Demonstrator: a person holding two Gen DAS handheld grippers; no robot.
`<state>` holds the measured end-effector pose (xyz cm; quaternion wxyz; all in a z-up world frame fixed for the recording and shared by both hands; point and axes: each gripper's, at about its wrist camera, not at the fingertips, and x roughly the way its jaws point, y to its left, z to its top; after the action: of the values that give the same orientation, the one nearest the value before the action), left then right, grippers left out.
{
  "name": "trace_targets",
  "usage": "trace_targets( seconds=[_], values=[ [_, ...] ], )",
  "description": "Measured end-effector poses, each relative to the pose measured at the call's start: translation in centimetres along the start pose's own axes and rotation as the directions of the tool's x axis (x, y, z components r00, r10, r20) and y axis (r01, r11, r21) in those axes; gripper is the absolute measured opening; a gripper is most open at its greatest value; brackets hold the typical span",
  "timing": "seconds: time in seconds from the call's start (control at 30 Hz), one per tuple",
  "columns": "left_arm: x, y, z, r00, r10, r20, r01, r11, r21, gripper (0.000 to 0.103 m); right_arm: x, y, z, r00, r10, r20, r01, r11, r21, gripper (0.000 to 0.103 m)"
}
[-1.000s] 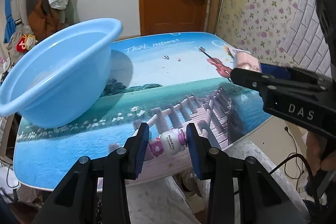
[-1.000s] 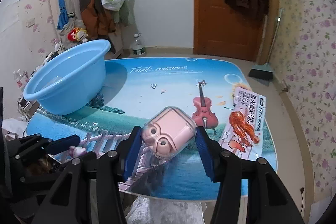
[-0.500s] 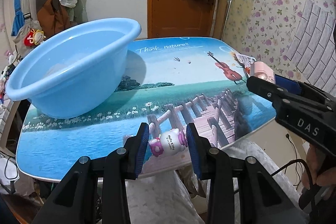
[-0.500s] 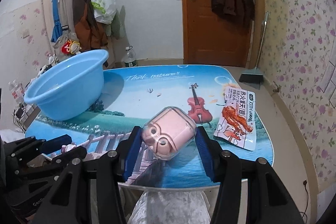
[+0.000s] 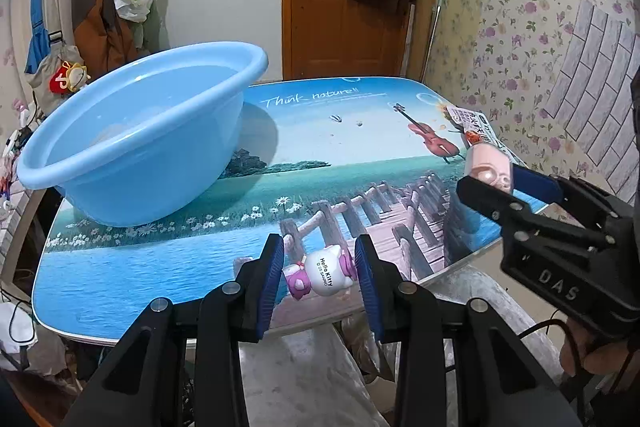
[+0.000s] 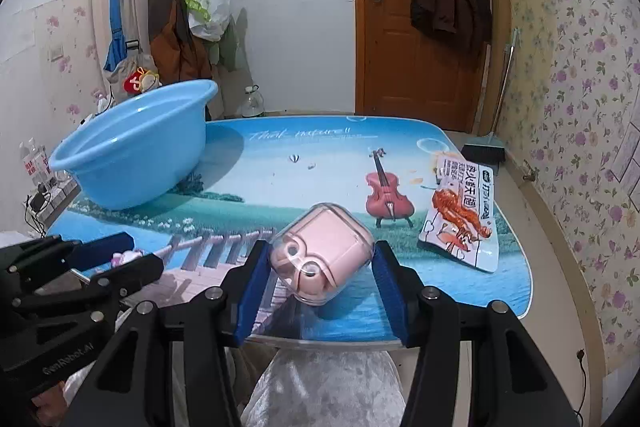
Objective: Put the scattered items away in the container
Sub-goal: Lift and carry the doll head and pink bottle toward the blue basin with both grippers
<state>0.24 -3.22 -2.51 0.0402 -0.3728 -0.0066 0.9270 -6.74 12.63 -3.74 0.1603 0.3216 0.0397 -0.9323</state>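
My left gripper (image 5: pixel 319 271) is shut on a small white and pink Hello Kitty figure (image 5: pixel 320 271) above the table's near edge. My right gripper (image 6: pixel 318 273) is shut on a pink earbud case in a clear shell (image 6: pixel 320 259), also near the front edge; it shows in the left wrist view (image 5: pixel 489 167) too. The light blue basin (image 5: pixel 136 143) stands at the table's left, seen also in the right wrist view (image 6: pixel 132 147). A snack packet (image 6: pixel 464 211) lies flat at the table's right edge.
The table (image 6: pixel 280 163) has a glossy printed landscape top. Coats and bags hang on the far wall (image 6: pixel 180 15). A wooden door (image 6: pixel 416 27) is behind the table. A broom head (image 6: pixel 482 151) rests on the floor at the far right.
Both grippers have drawn back and up from the table with their items still held. The basin and the packet have not moved.
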Motion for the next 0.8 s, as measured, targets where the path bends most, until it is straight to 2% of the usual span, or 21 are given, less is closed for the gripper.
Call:
trace_targets(
  seconds=[0.2, 0.8],
  values=[
    [0.52, -0.06, -0.22, 1.000, 0.008, -0.005, -0.008, 1.000, -0.002, 0.035, 0.26, -0.40, -0.32, 1.000, -0.004, 0.019, 0.004, 1.000, 0.009, 0.054],
    [0.00, -0.21, 0.00, 1.000, 0.002, 0.010, -0.003, 1.000, 0.009, 0.035, 0.39, -0.15, -0.41, 1.000, 0.001, 0.006, -0.001, 1.000, -0.006, 0.054]
  ],
)
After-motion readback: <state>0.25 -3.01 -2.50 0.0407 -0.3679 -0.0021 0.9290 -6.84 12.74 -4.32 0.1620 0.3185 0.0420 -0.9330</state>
